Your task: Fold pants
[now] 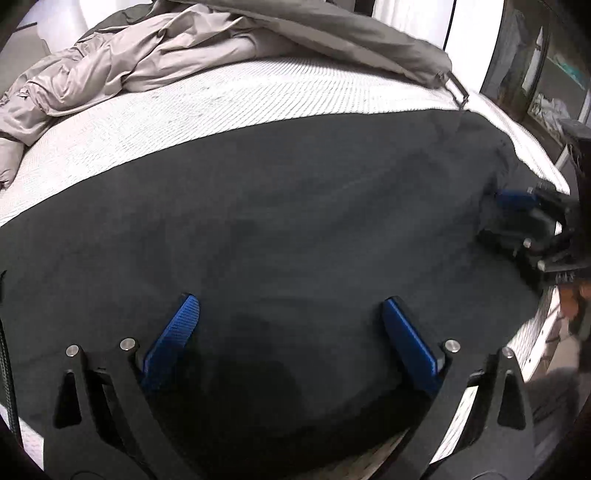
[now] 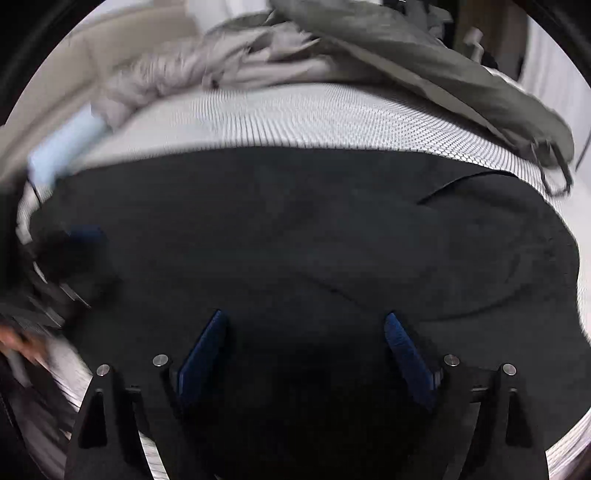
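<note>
Across white mattress [image 1: 221,107], black pants [image 1: 277,206] between two spread grippers.

A home bedroom is showing here: a bed [image 1: 221,107] with a white textured mattress cover is filling both views, crumpled beige and grey garments [image 1: 110,62] are lying along its far side, and pale curtains [image 1: 406,14] are hanging behind.

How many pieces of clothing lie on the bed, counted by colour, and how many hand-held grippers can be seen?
Black pants: 1
Beige garment: 1
Grey-olive garment: 1
Hand-held grippers, left hand-held gripper and right hand-held gripper: 2
Total: 5
</note>
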Demonstrator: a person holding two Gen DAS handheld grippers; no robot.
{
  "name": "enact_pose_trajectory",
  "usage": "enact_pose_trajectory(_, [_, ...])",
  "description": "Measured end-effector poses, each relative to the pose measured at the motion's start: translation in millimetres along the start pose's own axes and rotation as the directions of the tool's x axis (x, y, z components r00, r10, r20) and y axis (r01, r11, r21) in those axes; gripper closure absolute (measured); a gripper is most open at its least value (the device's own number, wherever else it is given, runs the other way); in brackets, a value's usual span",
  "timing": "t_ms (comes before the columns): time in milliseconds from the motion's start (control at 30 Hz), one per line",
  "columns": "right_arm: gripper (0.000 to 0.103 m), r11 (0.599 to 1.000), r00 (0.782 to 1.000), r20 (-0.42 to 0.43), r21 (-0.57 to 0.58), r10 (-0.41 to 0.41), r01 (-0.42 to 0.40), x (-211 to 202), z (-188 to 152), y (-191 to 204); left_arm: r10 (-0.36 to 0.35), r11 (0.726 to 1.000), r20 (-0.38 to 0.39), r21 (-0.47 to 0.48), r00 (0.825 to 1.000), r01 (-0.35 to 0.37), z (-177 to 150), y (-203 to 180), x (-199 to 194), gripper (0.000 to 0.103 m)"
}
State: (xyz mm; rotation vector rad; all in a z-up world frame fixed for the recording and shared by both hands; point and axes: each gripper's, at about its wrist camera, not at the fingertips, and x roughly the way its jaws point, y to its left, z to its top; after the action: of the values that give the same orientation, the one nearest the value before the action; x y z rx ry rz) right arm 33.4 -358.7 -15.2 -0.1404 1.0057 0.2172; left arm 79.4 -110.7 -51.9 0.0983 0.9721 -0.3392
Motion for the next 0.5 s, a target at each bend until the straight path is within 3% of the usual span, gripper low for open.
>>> enact_pose_trajectory(67, [0.014, 0.999, 0.999, 0.033, -0.024, -0.032, 0.033, -7.7, -8.3, -12.5, 0.02, 1.0, -0.011, -0.016, 1.0, -0.02, -7.3, 21.0, -9.2, 0.004])
enact_pose_trajectory(167, [0.014, 0.995, 0.995, 0.053, 0.057, -0.083, 0.08, -26.0, -27.1, -54.5, 0.072, 0.997, -0.02, -0.033, 0.997, -0.072, -17.8, 55.5, -20.8, 0.004])
enact_pose_trajectory(233, [0.016, 0.969, 0.974, 0.039, 0.123, -0.222, 0.216, -34.3, -42.7, -87.6, 0.101, 0.992, -0.028, -0.072, 0.994, -0.103, -24.4, 79.1, -26.1, 0.004])
enact_pose_trajectory(300, [0.015, 0.969, 0.983, 0.045, 0.179, -0.178, 0.168, -41.3, -53.8, -108.2, 0.128, 0.986, -0.019, -0.101, 0.992, -0.129, -25.1, 94.0, -33.0, 0.004])
enact_pose_trajectory(333, [0.014, 0.96, 0.977, 0.042, 0.201, -0.207, 0.194, -43.9, -53.1, -116.6, 0.133, 0.983, -0.011, -0.125, 0.991, -0.133, -22.6, 97.0, -37.5, 0.005])
enact_pose_trajectory(400, [0.014, 0.955, 0.972, 0.063, 0.209, -0.226, 0.209, -51.1, -51.1, -117.5, 0.093, 0.984, 0.018, -0.157, 0.996, -0.089, -16.0, 94.8, -44.1, 0.005])
enact_pose_trajectory(500, [0.014, 0.969, 0.986, 0.113, 0.226, -0.126, 0.098, -53.6, -39.8, -107.6, 0.018, 0.989, 0.089, -0.145, 0.996, -0.005, 1.1, 66.0, -49.5, 0.005])
